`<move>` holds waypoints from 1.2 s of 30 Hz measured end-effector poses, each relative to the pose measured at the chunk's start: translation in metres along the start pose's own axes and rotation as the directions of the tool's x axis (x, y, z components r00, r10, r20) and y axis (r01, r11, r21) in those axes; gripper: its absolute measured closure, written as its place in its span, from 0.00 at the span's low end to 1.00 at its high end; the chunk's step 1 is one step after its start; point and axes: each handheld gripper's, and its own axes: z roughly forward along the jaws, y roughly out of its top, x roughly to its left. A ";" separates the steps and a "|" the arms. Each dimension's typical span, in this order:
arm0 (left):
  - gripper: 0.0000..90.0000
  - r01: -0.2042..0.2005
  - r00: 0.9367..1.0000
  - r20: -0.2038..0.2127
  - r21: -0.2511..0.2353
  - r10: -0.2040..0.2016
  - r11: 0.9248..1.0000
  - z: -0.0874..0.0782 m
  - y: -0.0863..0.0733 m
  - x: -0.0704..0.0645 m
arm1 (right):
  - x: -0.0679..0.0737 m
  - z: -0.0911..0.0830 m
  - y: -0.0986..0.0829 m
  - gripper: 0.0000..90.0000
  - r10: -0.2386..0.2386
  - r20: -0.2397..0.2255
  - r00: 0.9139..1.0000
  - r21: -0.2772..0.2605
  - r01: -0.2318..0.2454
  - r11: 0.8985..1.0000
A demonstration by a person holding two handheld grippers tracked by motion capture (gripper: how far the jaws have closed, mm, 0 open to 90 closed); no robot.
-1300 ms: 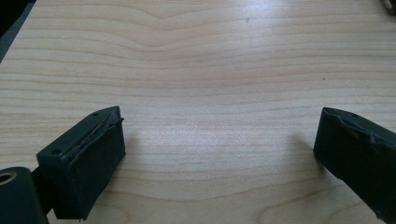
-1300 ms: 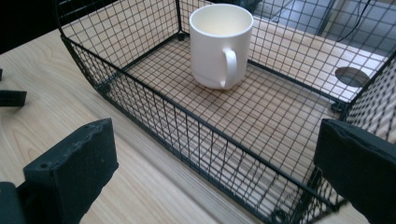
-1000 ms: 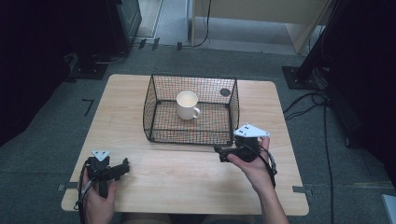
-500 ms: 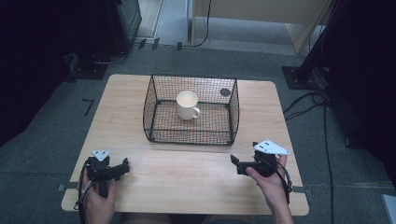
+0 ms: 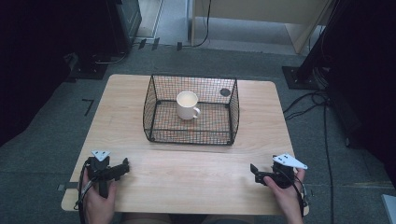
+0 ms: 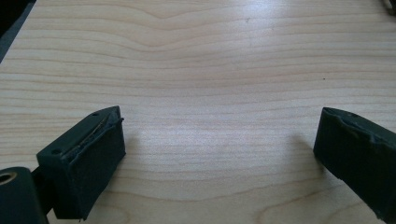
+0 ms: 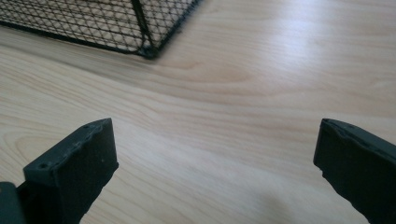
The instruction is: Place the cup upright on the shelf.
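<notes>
1. The white mug (image 5: 187, 104) is standing upright inside the black wire basket (image 5: 233, 112), left of the basket's middle, its handle pointing toward the person's side and a little to the right. The basket is sitting on the far half of the wooden counter (image 5: 196, 172).

2. The left tongs (image 5: 125, 165) are resting low over the near left corner of the counter, well apart from the basket. In the left gripper view the jaws are standing wide with bare wood grain between them; they are gripping nothing.

3. The right tongs (image 5: 253, 169) are hovering near the near right edge, pointing left across the counter. In the right gripper view the jaws are spread wide and empty, and a near corner of the basket (image 7: 144, 46) is showing ahead at upper left.

4. Judgement: the work looks either finished with the mug set in the basket, or about to begin with a reach for it; both hands are parked clear.

5. If a reach for the mug is coming, doing it well means coming down over the basket's open top rather than through the mesh, keeping the jaws wide until they are straddling the mug's wall or handle.

6. The handle side is facing the right tongs, so that hand seems better placed.

7. Risk: clipping the basket rim and dragging the whole basket.
</notes>
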 end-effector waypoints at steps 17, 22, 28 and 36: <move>0.02 -0.001 1.000 -0.001 0.000 0.001 1.000 0.000 0.000 -0.003 | -0.049 -0.021 -0.039 0.00 0.066 0.134 0.989 0.054 -0.074 0.996; 0.02 -0.002 1.000 0.000 0.001 0.002 1.000 0.000 0.000 -0.003 | -0.056 -0.022 -0.042 0.00 0.064 0.172 0.983 0.075 -0.078 0.994; 0.02 -0.005 1.000 0.001 0.001 0.005 1.000 0.000 0.000 -0.003 | -0.053 -0.016 -0.041 0.00 0.024 0.176 0.984 0.131 -0.047 0.990; 0.02 -0.006 1.000 0.002 0.001 0.006 1.000 0.000 0.000 -0.003 | -0.055 -0.016 -0.041 0.00 0.026 0.159 0.987 0.133 -0.048 0.990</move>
